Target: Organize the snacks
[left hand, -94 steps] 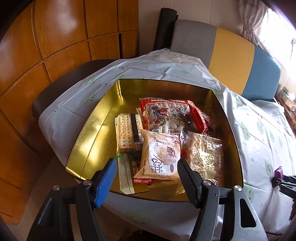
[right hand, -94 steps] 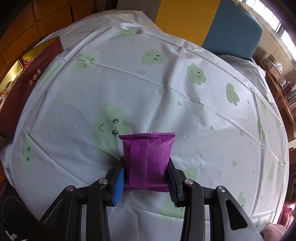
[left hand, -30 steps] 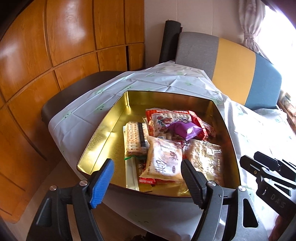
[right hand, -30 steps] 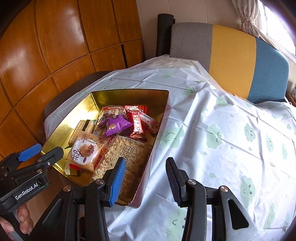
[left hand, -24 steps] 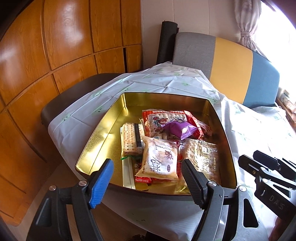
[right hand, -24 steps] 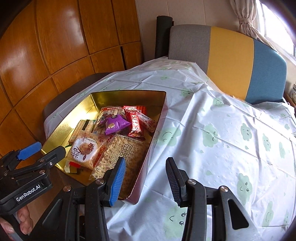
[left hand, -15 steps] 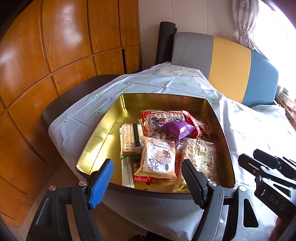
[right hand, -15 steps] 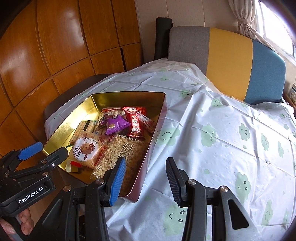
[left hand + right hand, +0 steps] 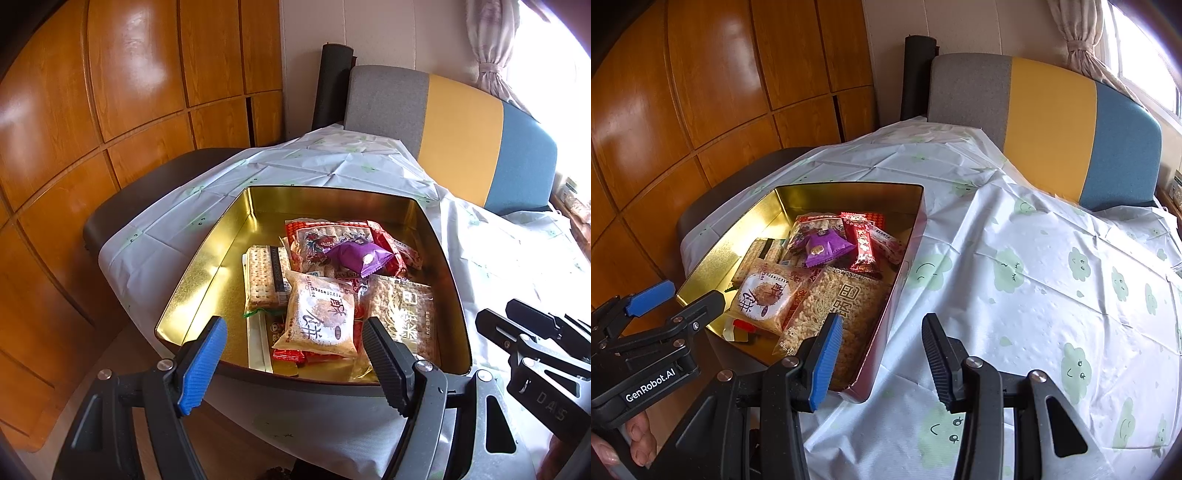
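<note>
Claws (image 9: 295, 354) gape empty above glossy gold tin (image 9: 207, 280) of crinkly packets (image 9: 317, 321)

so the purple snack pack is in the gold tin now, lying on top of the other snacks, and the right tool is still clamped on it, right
Not quite. The purple snack pack is in the gold tin, on top of the other snacks, but the right tool is open and empty, pulled back over the tablecloth by the tin's near corner. The right wrist view shows it.

Purple packet (image 9: 357, 255) — earlier clamped in the right gripper (image 9: 881, 354) over bare tablecloth — now lies atop the snacks in gold tin (image 9: 207, 266), toward 12 o'clock. Right gripper empty, jaws apart.
</note>
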`<state>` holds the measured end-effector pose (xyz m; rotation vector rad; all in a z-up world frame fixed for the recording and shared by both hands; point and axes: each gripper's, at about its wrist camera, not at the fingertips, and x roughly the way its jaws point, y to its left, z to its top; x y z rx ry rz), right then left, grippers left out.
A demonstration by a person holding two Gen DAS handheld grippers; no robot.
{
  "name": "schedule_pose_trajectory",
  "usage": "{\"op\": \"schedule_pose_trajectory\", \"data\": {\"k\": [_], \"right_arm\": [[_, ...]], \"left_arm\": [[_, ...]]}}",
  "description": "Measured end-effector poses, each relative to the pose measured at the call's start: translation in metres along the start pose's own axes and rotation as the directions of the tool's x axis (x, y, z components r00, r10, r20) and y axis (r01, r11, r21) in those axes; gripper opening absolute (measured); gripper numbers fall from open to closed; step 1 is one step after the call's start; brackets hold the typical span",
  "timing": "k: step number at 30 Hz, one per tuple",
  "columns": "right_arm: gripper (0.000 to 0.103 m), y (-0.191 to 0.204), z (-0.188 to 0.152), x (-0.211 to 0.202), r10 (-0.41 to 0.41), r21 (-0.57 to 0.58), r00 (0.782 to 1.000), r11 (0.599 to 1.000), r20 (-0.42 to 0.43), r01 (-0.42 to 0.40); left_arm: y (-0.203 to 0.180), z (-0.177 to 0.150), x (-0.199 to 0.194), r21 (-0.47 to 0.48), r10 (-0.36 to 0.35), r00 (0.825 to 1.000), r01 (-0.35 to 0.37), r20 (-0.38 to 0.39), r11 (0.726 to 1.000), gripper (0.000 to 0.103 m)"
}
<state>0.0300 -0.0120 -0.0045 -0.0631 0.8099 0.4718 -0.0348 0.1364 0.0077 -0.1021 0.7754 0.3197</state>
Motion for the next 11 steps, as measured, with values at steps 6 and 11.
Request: {"op": "schedule_pose_trajectory", "data": {"k": [6, 11], "right_arm": [[0.046, 0.0006, -0.0003, 0.0007, 0.0, -0.002, 1.0, 1.0, -0.004, 0.0], [0.046, 0.0003, -0.0013, 0.0005, -0.003, -0.008, 1.0, 1.0, -0.003, 0.003]], "left_arm": [[0.0009, -0.0008, -0.0002, -0.001, -0.006, 1.0, 0.006, -0.001, 1.0, 0.076], [0.0003, -0.0012, -0.003, -0.003, -0.01, 1.0, 0.01, 0.03, 1.0, 0.076]]}}
